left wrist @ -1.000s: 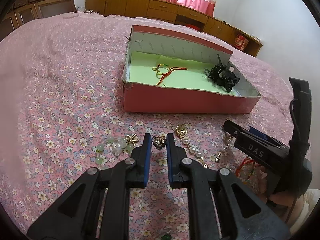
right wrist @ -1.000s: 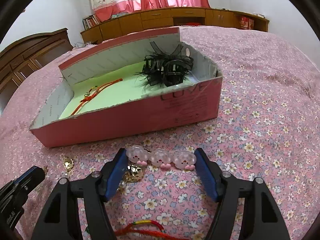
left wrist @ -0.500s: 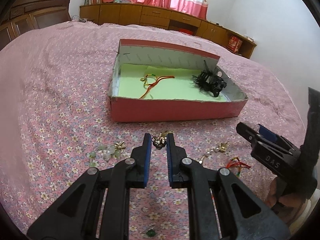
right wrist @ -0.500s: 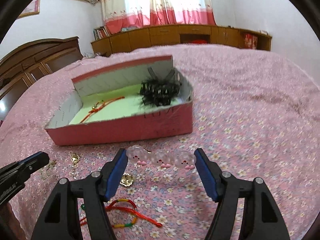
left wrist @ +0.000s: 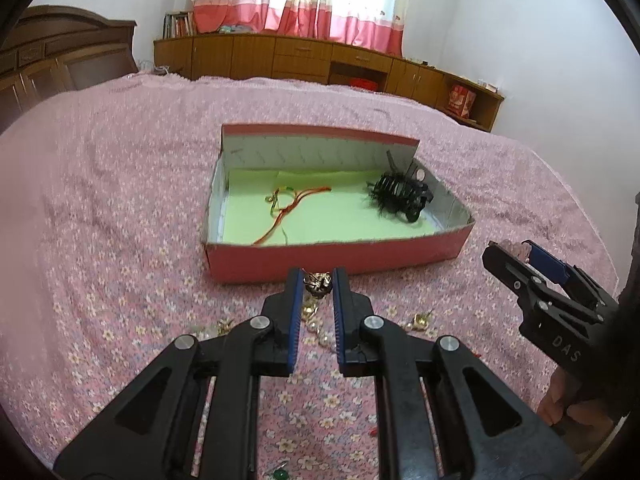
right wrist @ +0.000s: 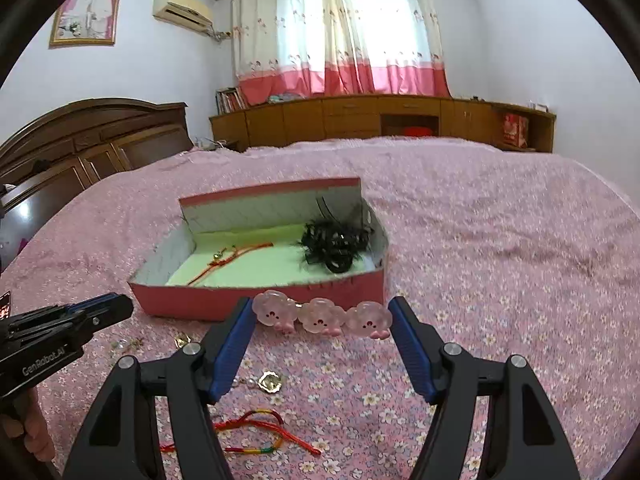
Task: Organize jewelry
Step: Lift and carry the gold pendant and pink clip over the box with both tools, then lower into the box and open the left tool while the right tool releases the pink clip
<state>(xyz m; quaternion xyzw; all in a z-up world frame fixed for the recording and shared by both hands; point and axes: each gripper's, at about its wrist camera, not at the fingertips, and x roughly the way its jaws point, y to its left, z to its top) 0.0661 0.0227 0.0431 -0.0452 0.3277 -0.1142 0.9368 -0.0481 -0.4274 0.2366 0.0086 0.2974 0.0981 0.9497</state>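
gripping gold trinket (left wrist: 317, 282), pink clip (right wrist: 321, 317)

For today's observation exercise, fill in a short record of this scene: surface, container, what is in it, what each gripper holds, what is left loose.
surface: bed with pink floral cover
container: open pink box, green lining
in box: red cord bracelet; black feathery hair clip
left gripper: shut on small gold trinket
right gripper: shut on pink three-piece hair clip, held end to end
loose on cover: red multicoloured cord; gold charm
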